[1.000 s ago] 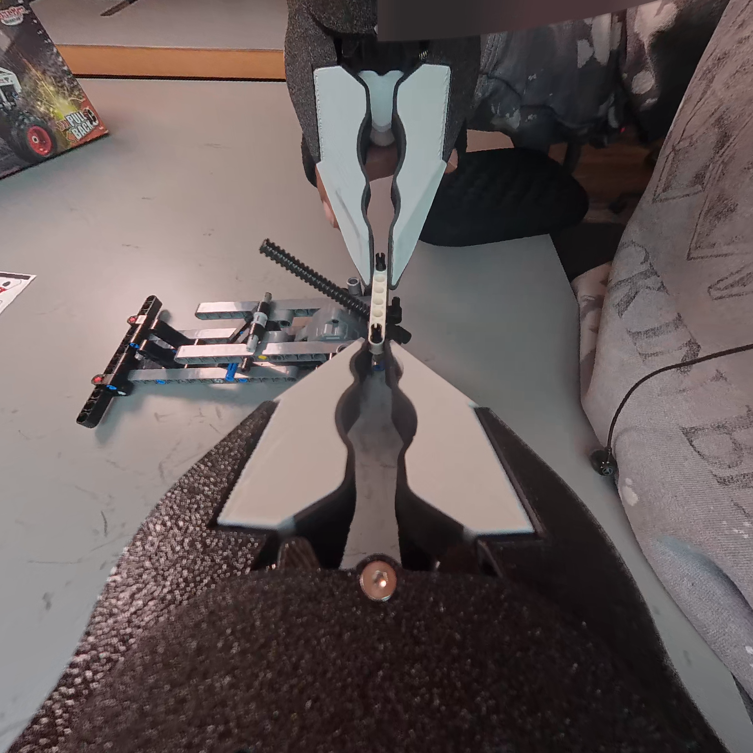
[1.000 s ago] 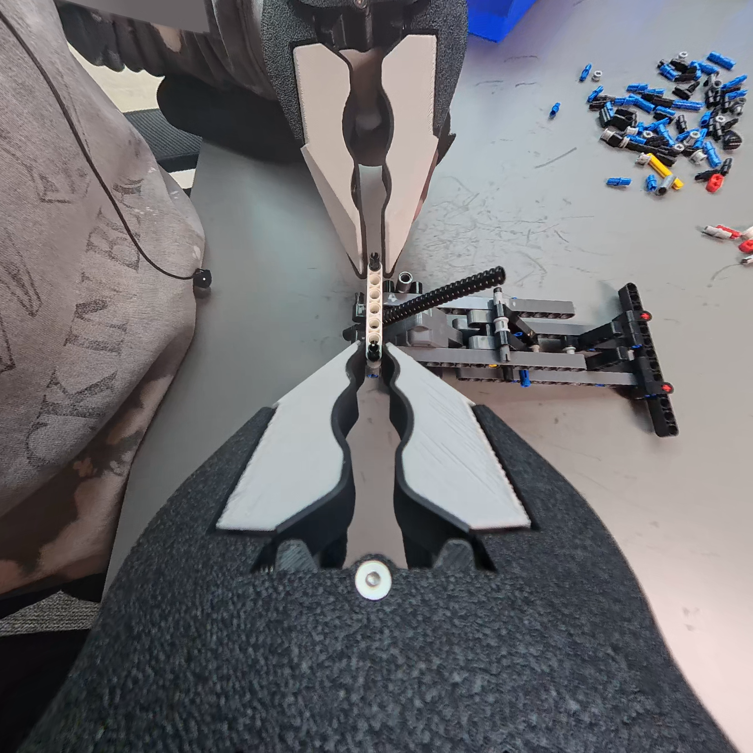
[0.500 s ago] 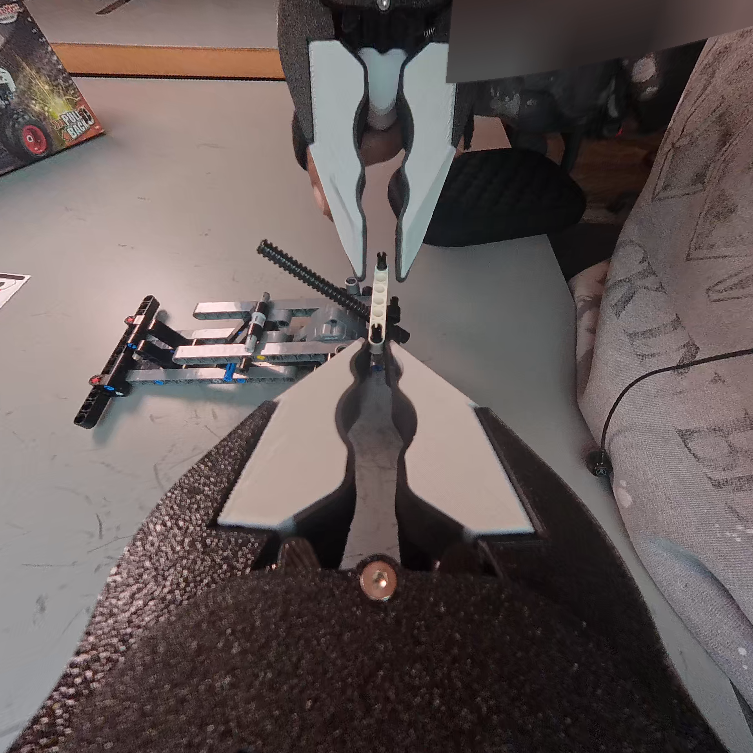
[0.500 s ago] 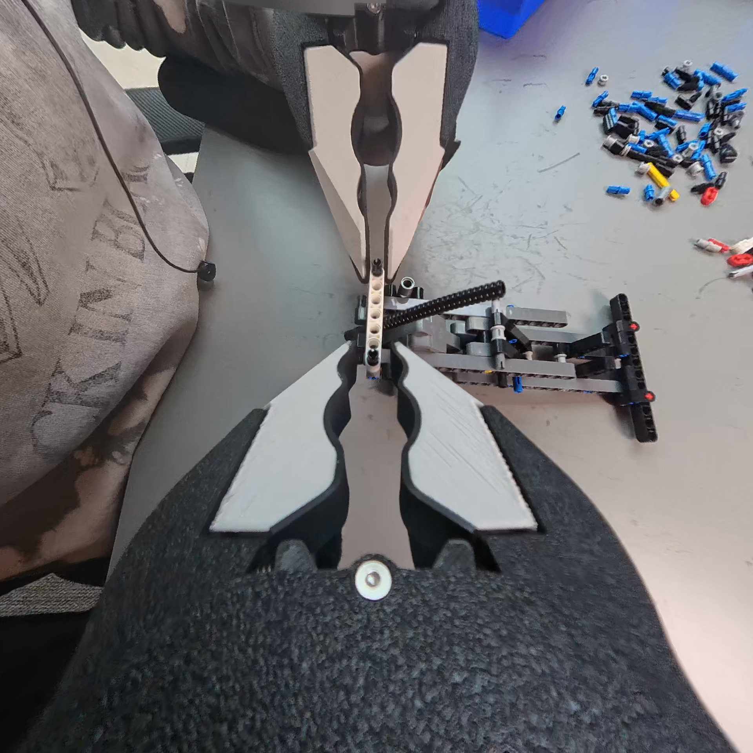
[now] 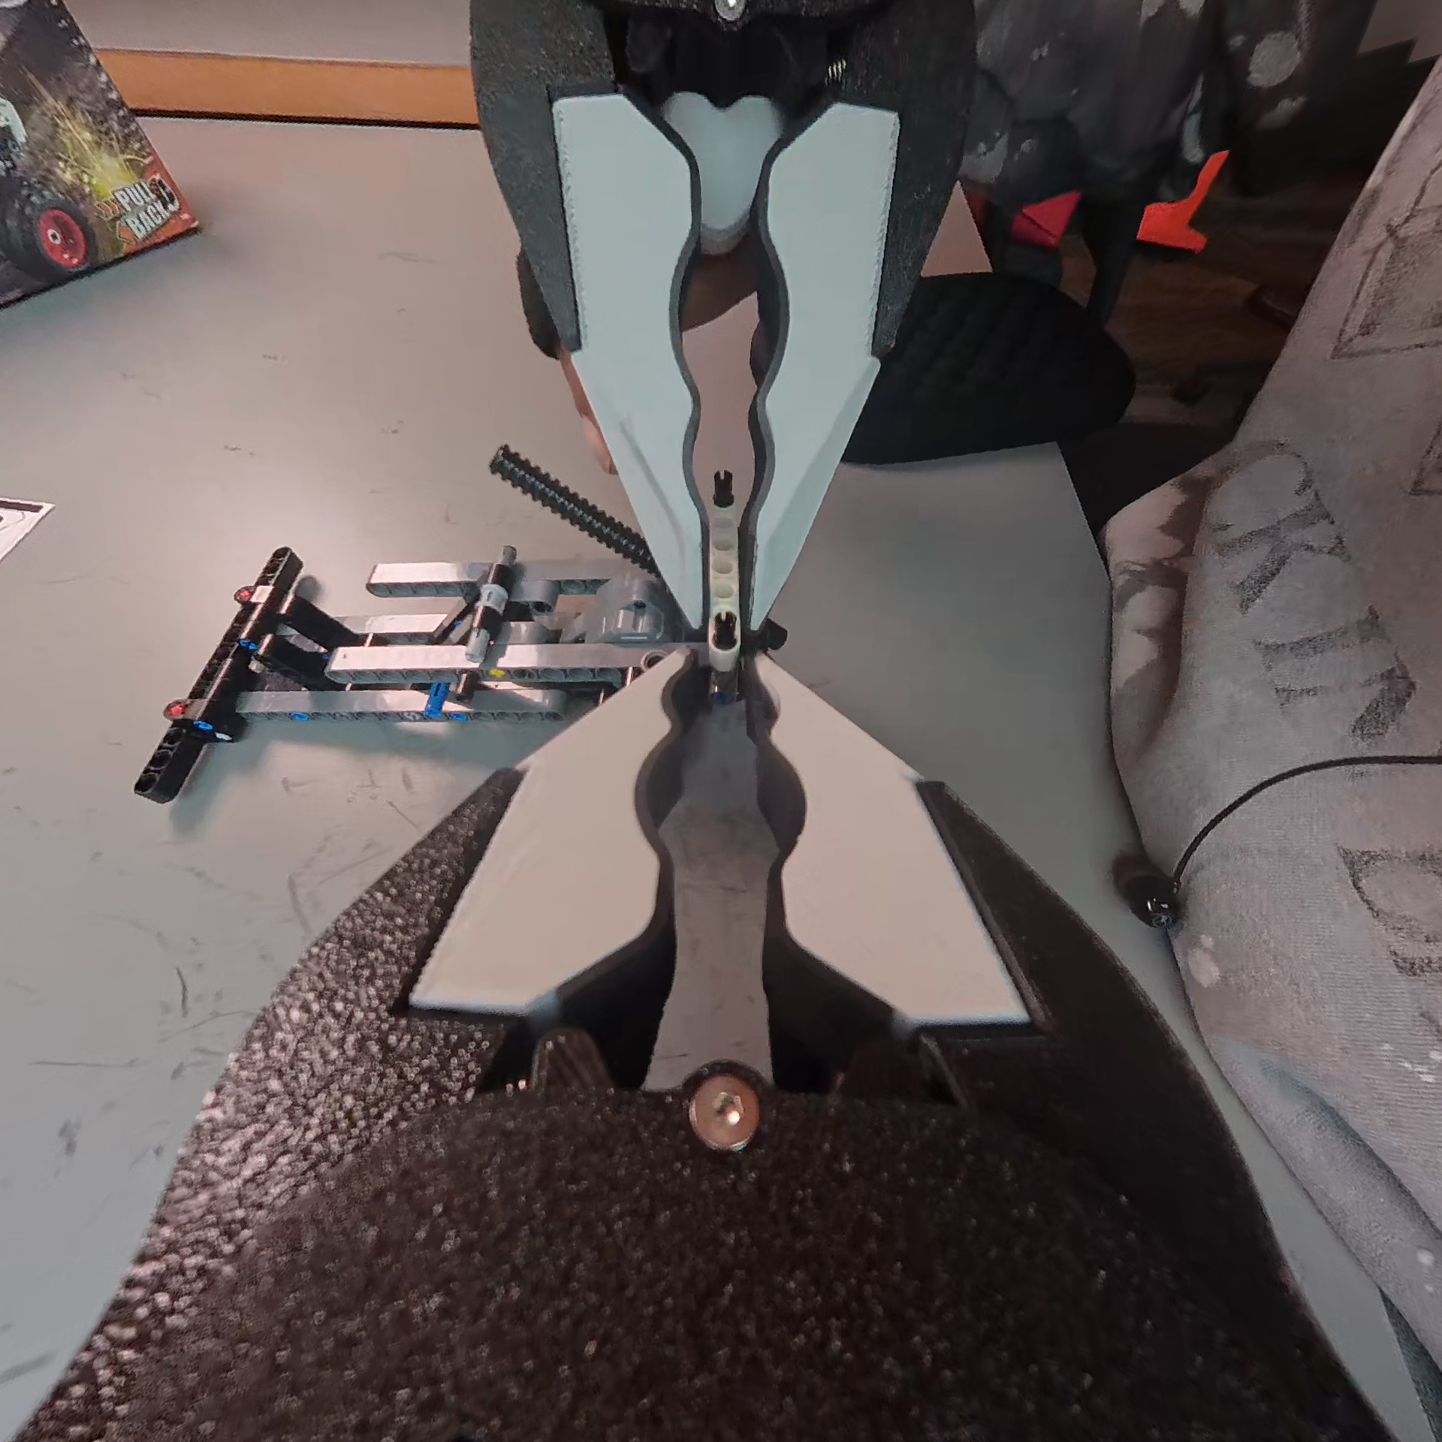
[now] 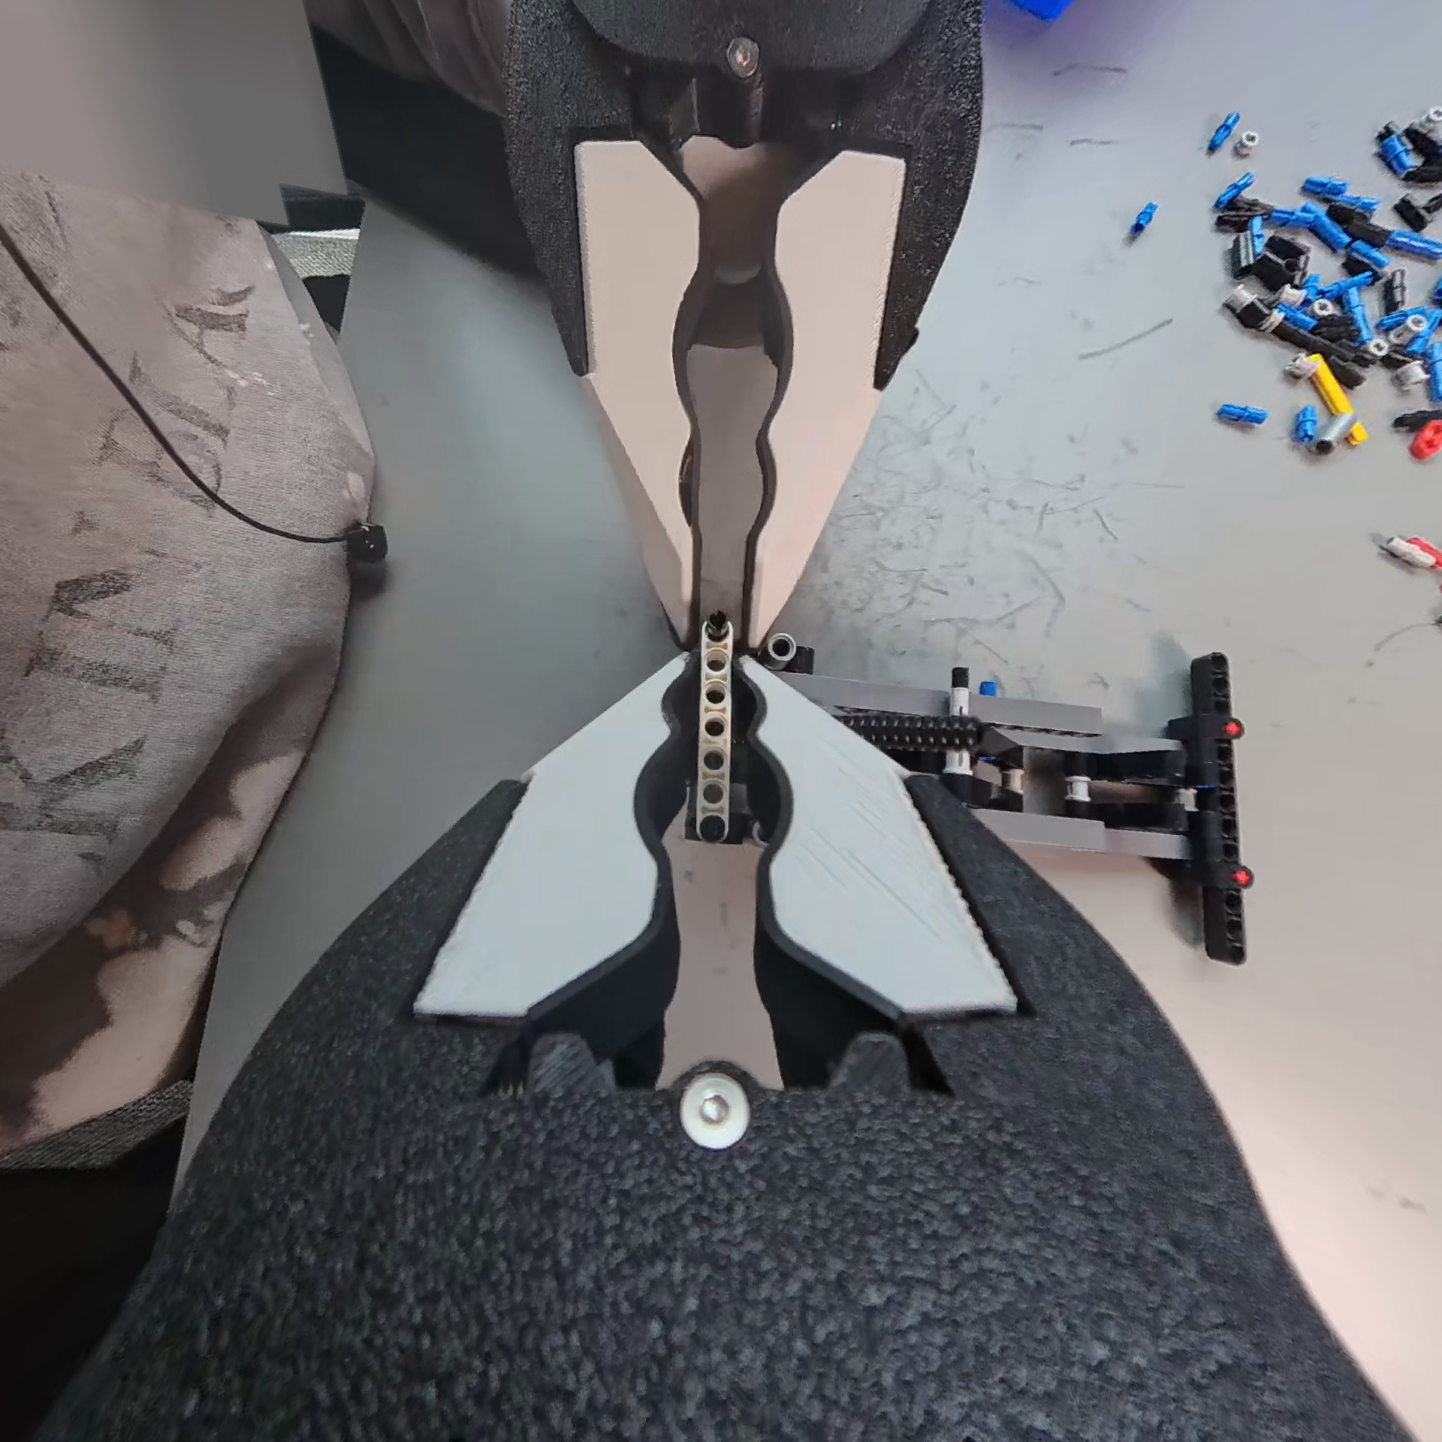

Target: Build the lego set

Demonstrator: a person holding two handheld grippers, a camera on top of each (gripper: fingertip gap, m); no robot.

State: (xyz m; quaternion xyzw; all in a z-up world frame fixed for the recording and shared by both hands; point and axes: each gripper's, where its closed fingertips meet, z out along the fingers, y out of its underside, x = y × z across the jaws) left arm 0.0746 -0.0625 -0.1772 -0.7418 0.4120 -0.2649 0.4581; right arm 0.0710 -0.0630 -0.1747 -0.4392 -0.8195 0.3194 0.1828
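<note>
A white beam with holes (image 5: 724, 570) stands at the near end of the grey and black lego chassis (image 5: 437, 663), which lies on the grey table (image 5: 312, 351). A black toothed rod (image 5: 570, 499) sticks out of the chassis. My left gripper (image 5: 722, 675) is shut on one end of the beam, where a black pin sits. My right gripper (image 6: 714, 663) faces it and is shut along the beam (image 6: 714, 741), covering most of its length. The two grippers' tips almost touch. The chassis also shows in the right wrist view (image 6: 1092, 780).
A pile of loose blue, black and grey pieces (image 6: 1326, 273) lies at the far right. The set's box (image 5: 70, 179) and a paper sheet (image 5: 15, 523) are at the far left. A person's grey garment (image 5: 1287, 702) with a black cord (image 5: 1151, 905) hangs over the table edge.
My right gripper loosened briefly, slid forward along the white beam toward my left gripper, and closed again over most of it. My left gripper kept its hold.
</note>
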